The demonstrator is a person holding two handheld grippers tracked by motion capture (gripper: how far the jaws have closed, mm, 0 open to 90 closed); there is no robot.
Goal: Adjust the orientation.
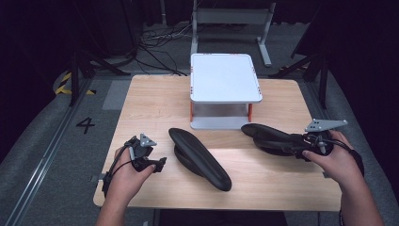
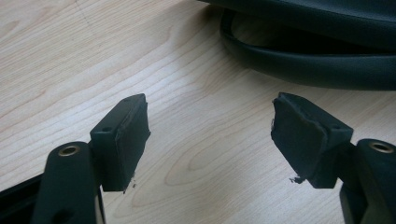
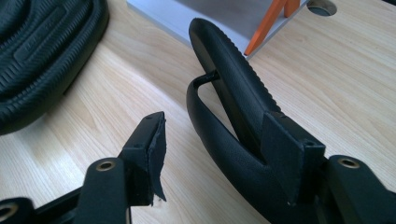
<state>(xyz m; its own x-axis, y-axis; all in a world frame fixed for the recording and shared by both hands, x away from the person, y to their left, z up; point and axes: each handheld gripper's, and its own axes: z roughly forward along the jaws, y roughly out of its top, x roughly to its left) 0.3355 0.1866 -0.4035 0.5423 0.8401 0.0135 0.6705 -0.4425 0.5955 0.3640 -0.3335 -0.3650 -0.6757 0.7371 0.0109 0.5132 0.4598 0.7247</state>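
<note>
Right tongs (image 3: 219, 154) stand wide, one pad (image 3: 289, 149) against the rim of the right black slipper (image 1: 270, 138) on the tabletop (image 1: 155, 101) before the white two-tier rack (image 1: 225, 77); closing on this thin edge, the slipper may twist out. Left tongs (image 2: 212, 135), wide and empty, hover beside the other slipper (image 1: 200, 157).

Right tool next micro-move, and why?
Probably shut the right tool on the right slipper. Its jaws stand open, one pad already against the slipper, which lies on its side, the other still clear over bare table. The left tool is open beside the other slipper, touching nothing.
</note>
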